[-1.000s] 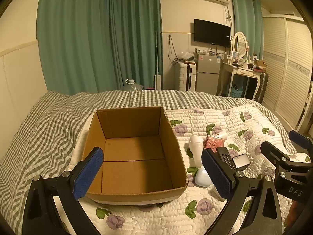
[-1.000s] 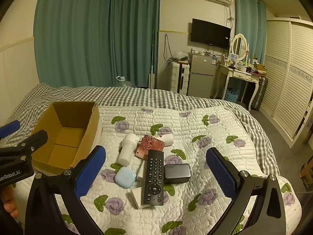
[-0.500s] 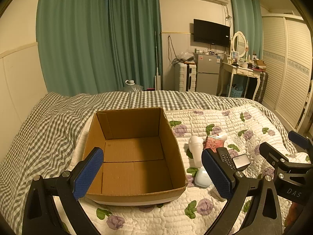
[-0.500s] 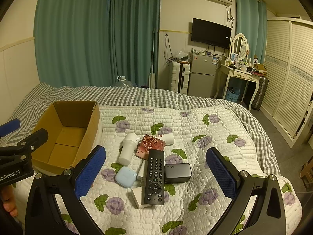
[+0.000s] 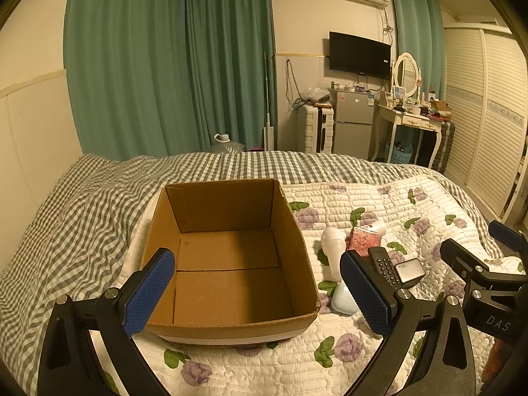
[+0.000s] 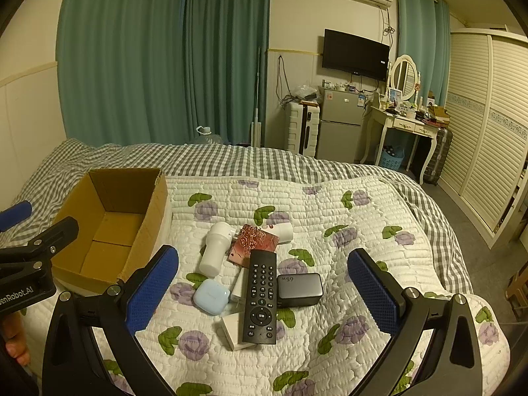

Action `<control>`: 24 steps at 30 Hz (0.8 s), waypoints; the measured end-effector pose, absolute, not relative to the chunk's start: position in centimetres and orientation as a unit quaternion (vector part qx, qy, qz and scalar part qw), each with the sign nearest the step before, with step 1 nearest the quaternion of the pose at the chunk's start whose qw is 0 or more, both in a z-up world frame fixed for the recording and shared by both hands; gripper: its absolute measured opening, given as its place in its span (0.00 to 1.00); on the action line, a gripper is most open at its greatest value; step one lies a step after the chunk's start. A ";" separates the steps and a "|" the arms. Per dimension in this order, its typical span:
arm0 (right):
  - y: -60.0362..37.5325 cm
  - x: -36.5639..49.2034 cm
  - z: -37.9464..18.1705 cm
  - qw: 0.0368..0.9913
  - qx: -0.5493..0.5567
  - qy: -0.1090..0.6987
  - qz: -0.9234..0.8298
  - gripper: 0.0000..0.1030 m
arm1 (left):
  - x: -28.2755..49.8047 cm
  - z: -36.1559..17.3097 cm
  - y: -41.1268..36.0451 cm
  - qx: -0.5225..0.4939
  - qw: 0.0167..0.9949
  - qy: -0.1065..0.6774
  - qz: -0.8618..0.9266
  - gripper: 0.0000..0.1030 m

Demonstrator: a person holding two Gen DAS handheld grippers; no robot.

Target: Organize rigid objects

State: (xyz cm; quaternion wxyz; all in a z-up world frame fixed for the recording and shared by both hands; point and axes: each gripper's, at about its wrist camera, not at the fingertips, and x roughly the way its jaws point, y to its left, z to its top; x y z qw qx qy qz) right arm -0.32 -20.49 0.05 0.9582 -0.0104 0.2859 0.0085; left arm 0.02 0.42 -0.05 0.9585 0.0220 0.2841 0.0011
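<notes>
The long black remote control [image 6: 260, 295] lies on the floral quilted bedspread [image 6: 363, 231] directly ahead of the right gripper [image 6: 262, 292], its long axis running along the gripper's line of sight, so the wide-open, empty jaws straddle its narrow width. It rests partly across a white box [image 6: 232, 328]. The right gripper is nearer. The left gripper [image 5: 257, 292], equally open and empty, hovers facing the empty brown cardboard box [image 5: 227, 254].

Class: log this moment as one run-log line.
left gripper: open, over cardboard box | right gripper: open, above remote control | box: empty
</notes>
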 end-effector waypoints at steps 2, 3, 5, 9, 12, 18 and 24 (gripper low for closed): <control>-20.4 -0.3 0.0 0.958 -0.011 0.286 0.009 1.00 | 0.0 -0.1 0.5 0.022 0.959 0.284 0.001 0.99; -20.4 -0.4 0.0 0.958 -0.011 0.286 0.010 1.00 | -0.1 -0.2 0.3 0.022 0.959 0.283 0.002 0.99; -20.5 -0.3 0.0 0.958 -0.010 0.286 0.009 1.00 | -0.1 -0.2 0.2 0.024 0.959 0.282 0.003 0.99; -20.6 -0.4 -0.1 0.958 -0.010 0.287 0.010 1.00 | -0.1 -0.2 0.2 0.024 0.959 0.282 0.002 0.99; -20.6 -0.4 0.0 0.958 -0.010 0.287 0.009 1.00 | -0.1 -0.2 0.2 0.024 0.959 0.282 0.003 0.99; -20.5 -0.4 -0.1 0.958 -0.010 0.288 0.009 1.00 | -0.1 -0.2 0.2 0.024 0.959 0.282 0.003 0.99; -20.5 -0.3 0.0 0.957 -0.010 0.288 0.009 1.00 | -0.2 -0.2 0.2 0.025 0.959 0.281 0.003 0.99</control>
